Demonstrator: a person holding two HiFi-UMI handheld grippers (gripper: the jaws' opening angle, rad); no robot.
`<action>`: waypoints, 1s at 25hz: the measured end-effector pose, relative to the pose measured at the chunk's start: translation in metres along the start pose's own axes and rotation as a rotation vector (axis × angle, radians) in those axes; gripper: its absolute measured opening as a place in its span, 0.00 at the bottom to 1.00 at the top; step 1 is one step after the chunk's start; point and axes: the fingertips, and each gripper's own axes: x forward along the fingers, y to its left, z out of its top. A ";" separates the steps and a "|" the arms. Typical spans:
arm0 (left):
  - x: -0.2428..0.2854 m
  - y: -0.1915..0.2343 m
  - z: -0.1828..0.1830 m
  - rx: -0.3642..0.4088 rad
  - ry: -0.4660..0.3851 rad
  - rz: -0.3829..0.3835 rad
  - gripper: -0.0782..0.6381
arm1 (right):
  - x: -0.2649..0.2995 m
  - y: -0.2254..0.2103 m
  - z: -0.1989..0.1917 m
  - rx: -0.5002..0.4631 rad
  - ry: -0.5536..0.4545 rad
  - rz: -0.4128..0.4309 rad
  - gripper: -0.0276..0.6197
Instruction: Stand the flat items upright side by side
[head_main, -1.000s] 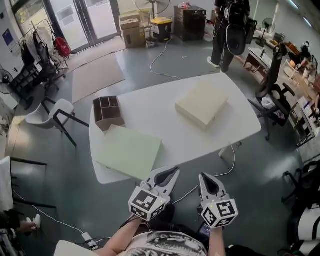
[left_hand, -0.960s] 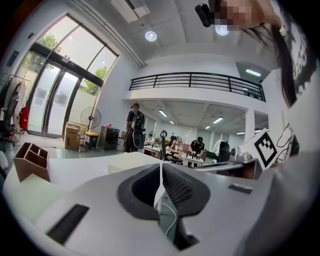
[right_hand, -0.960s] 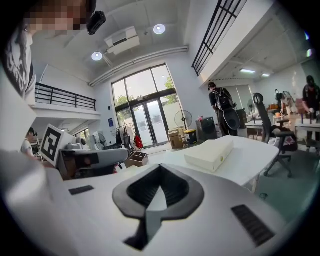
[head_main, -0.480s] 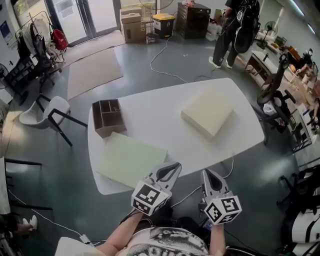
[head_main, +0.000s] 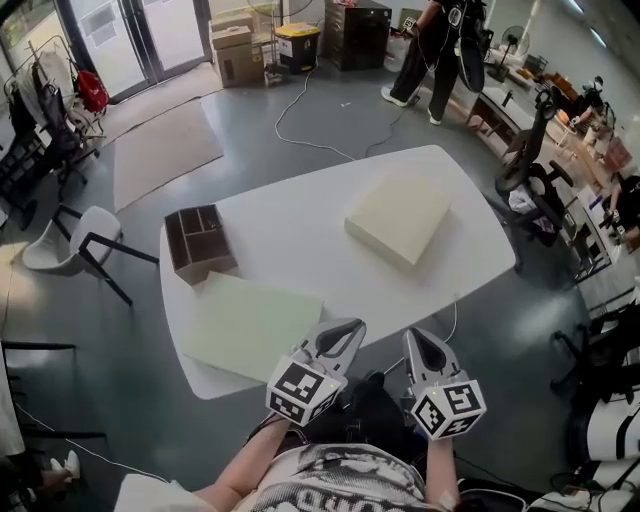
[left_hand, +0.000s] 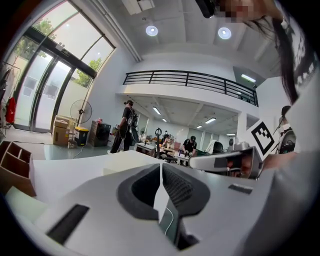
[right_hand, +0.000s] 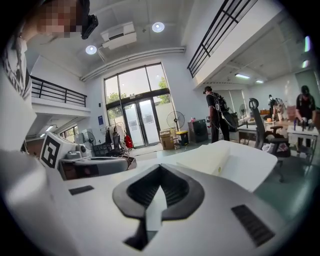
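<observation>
Left tongs (head_main: 349, 327): jaws fully together, nothing between them. Right tongs (head_main: 414, 337): jaws fully together, nothing held. Both tongs are positioned side by side at the near edge of the white worktop (head_main: 300, 205), tips pointing toward it and touching none of the items. The pale green flat panel (head_main: 250, 325) lies flat on the near left portion of the worktop, with its near corner close to the left tongs. The cream flat box (head_main: 398, 217) lies flat on the far right portion, well apart from the panel. A brown wooden divider tray (head_main: 198, 242) with open compartments sits at the left edge of the worktop, just beside the far corner of the green panel. Neither flat item stands upright.
</observation>
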 end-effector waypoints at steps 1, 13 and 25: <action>0.000 0.001 0.002 0.002 -0.004 0.002 0.14 | 0.003 -0.001 0.000 -0.001 0.001 0.003 0.04; 0.012 0.047 0.011 -0.014 -0.023 0.138 0.14 | 0.070 -0.017 0.011 -0.013 0.038 0.120 0.04; 0.109 0.098 0.016 -0.058 0.014 0.355 0.14 | 0.159 -0.127 0.029 0.016 0.134 0.264 0.04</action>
